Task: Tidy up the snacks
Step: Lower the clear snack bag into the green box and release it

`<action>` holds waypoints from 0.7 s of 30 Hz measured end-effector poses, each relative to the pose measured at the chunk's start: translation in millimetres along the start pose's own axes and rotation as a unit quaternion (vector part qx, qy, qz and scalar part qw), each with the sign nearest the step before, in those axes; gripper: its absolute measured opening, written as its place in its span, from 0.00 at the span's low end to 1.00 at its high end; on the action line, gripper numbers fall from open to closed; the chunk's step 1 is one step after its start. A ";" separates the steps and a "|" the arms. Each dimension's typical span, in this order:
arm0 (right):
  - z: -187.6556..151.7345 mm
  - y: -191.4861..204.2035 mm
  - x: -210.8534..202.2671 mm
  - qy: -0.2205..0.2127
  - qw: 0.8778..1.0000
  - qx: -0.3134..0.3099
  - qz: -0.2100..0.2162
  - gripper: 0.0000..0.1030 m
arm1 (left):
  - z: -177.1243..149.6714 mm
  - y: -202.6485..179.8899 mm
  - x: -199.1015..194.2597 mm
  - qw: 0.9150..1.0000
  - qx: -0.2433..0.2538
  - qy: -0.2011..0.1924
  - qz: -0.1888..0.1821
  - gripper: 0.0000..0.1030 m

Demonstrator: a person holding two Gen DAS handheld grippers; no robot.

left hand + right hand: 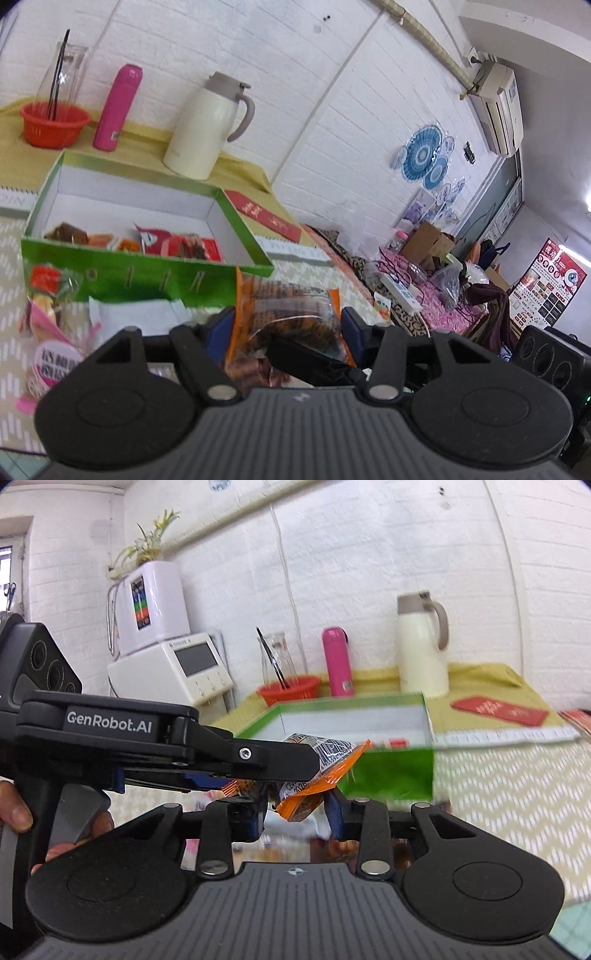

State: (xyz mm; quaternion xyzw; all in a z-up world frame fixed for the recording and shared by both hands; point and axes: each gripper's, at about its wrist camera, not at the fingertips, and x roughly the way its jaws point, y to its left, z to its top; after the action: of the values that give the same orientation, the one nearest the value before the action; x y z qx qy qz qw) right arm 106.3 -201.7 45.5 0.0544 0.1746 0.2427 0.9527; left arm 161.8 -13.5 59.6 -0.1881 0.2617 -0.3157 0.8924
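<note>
1. Presently the orange snack packet (284, 314) is pinched from both sides, left hand-held gripper (288, 325) and right hand-held gripper (295, 805), raised off the counter (517, 775).
2. Green box (147, 280) at 11 o'clock of it: several snacks (177, 245) already inside.
3. Loose packets (51, 306) at 9 o'clock still unsorted; I judge roughly midway.

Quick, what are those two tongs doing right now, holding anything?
Left tongs: closed on the orange snack packet.
Right tongs: closed on the same orange snack packet, at its other end.

Lived-in home, thermos jug (207, 125), air conditioner (502, 107), bedding (436, 306)
</note>
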 end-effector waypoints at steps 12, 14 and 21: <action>38.6 -30.7 79.2 -0.013 1.000 0.020 0.013 0.57 | 63.0 52.5 53.6 1.000 -0.022 -0.007 0.018 0.48; 38.8 -36.7 91.8 -0.006 1.000 0.024 0.012 0.57 | 67.0 61.9 64.8 0.999 -0.025 0.000 0.023 0.48; 31.9 -50.7 125.1 0.025 0.999 0.027 0.013 0.57 | 70.4 90.9 98.1 0.998 -0.038 0.031 0.035 0.50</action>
State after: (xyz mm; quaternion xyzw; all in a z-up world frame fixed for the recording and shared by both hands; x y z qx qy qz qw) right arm 243.0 -186.5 27.4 0.0765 0.2044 0.2512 0.9430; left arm 310.4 -0.1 35.6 -0.2026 0.3075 -0.2801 0.8865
